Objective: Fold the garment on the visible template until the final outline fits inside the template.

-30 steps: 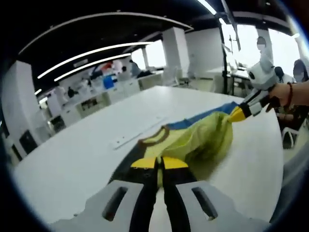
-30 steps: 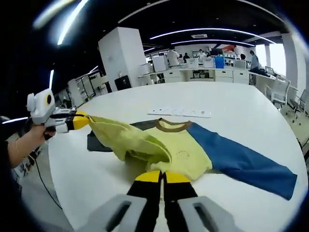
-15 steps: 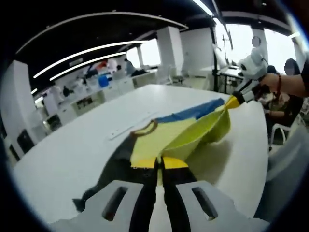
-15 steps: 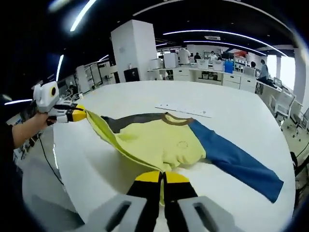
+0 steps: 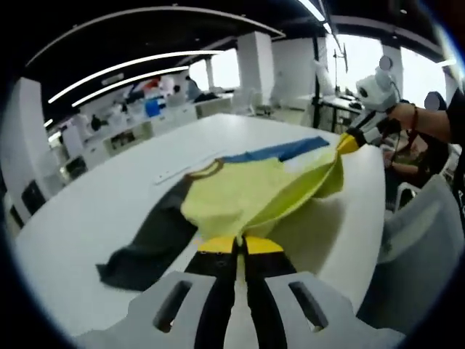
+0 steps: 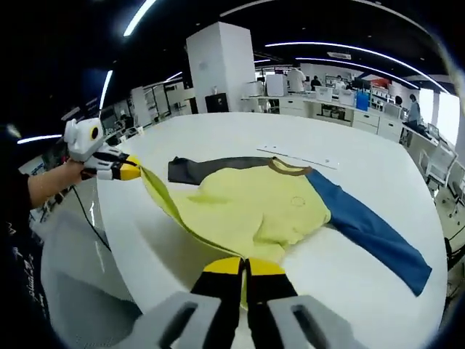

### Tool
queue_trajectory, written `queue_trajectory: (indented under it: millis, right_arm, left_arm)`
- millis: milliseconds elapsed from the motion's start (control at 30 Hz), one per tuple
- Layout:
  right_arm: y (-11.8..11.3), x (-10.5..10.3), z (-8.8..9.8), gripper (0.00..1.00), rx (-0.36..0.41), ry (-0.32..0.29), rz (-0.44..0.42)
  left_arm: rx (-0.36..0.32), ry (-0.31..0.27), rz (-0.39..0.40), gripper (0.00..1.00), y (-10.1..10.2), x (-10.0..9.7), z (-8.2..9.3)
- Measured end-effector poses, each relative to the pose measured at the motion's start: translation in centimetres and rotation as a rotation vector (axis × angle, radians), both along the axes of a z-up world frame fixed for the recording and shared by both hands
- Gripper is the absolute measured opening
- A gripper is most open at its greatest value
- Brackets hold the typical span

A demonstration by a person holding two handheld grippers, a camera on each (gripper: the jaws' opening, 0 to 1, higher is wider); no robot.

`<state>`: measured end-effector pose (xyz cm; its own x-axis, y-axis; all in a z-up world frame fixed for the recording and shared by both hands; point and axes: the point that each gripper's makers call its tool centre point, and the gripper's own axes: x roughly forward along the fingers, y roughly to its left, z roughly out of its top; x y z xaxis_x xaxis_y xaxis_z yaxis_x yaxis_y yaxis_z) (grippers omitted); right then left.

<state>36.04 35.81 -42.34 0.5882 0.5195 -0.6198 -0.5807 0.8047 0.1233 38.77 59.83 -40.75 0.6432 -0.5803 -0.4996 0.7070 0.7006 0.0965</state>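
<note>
Right gripper view: right gripper (image 6: pixel 243 263) clamped on shirt (image 6: pixel 247 207) hem at 6 o'clock, left gripper (image 6: pixel 134 169) pinched other hem corner at 9 o'clock, shirt spread on white table (image 6: pixel 378 174), blue sleeve (image 6: pixel 367 229) toward 3 o'clock.

We note an open-plan office: dark ceiling with long light strips (image 6: pixel 341 49), a white square column (image 6: pixel 218 69), bright windows (image 5: pixel 425 69) (overexposed), and white desks (image 5: pixel 174 120) behind.
</note>
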Motion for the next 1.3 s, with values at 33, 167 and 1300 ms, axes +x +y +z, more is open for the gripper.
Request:
queue_trajectory:
  millis: [33,167,1300]
  right_arm:
    - [0.1,-0.3,0.0,0.0,0.0,-0.001,0.007]
    - [0.6,-1.5,-0.6,0.0,-0.02,0.009,0.046]
    - [0.5,-3.9,-4.8,0.18,0.043,0.098,-0.033]
  left_arm:
    - [0.001,0.001,-0.001,0.0,0.1,-0.2,-0.1]
    - [0.011,0.027,-0.009,0.0,0.5,-1.4,-0.9]
    - [0.059,0.157,0.111,0.0,4.0,-3.2,-5.9]
